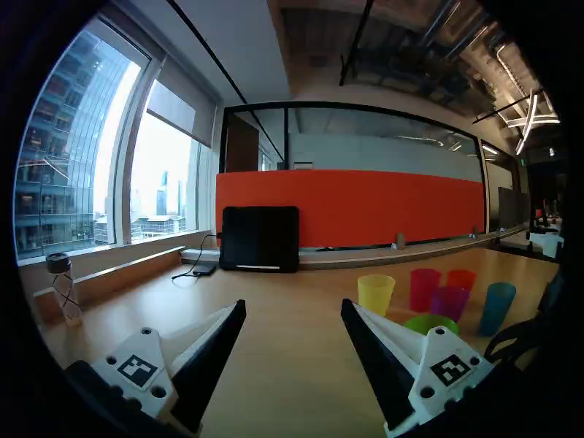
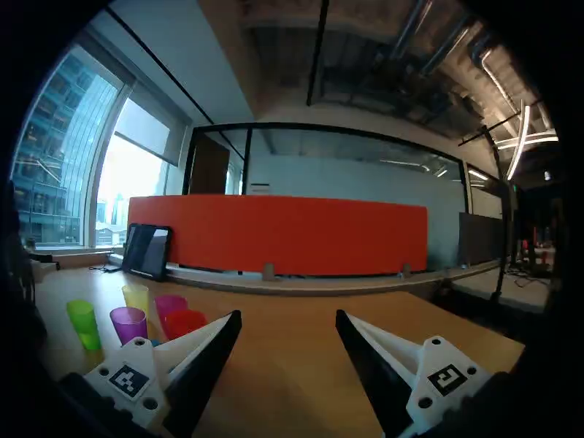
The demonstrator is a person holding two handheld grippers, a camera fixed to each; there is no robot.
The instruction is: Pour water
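Left claw (image 1: 292, 303): fingers spread wide with nothing between them, held above the wooden tabletop (image 1: 292, 379). Right claw (image 2: 288, 314): likewise spread and empty.

Task objects: in the left gripper view, a cluster of plastic cups stands upright on the tabletop beyond the right-hand finger. It comprises a yellow cup (image 1: 376, 292), a magenta cup (image 1: 423, 286), a red cup (image 1: 460, 278), a purple cup (image 1: 449, 301), a teal cup (image 1: 498, 306) and a green cup (image 1: 431, 323), the last partly hidden behind the finger. In the right gripper view the cluster lies at the left, with the red cup just behind the left-hand finger. A clear bottle (image 1: 64, 288) with a dark cap stands on the wooden ledge (image 1: 109, 274) under the window, well apart from the cups; its contents cannot be told.

Room: a black tablet (image 1: 259, 239) leans upright at the far edge of the tabletop, with a cable (image 1: 191, 271) lying beside it. Behind it runs an orange partition (image 1: 350, 208) topped by a glass wall (image 1: 379, 142). Tall windows (image 1: 80, 168) along the left side look onto high-rise buildings. The ceiling is open, with exposed ducts (image 2: 409, 44) and strip lights (image 2: 522, 139).
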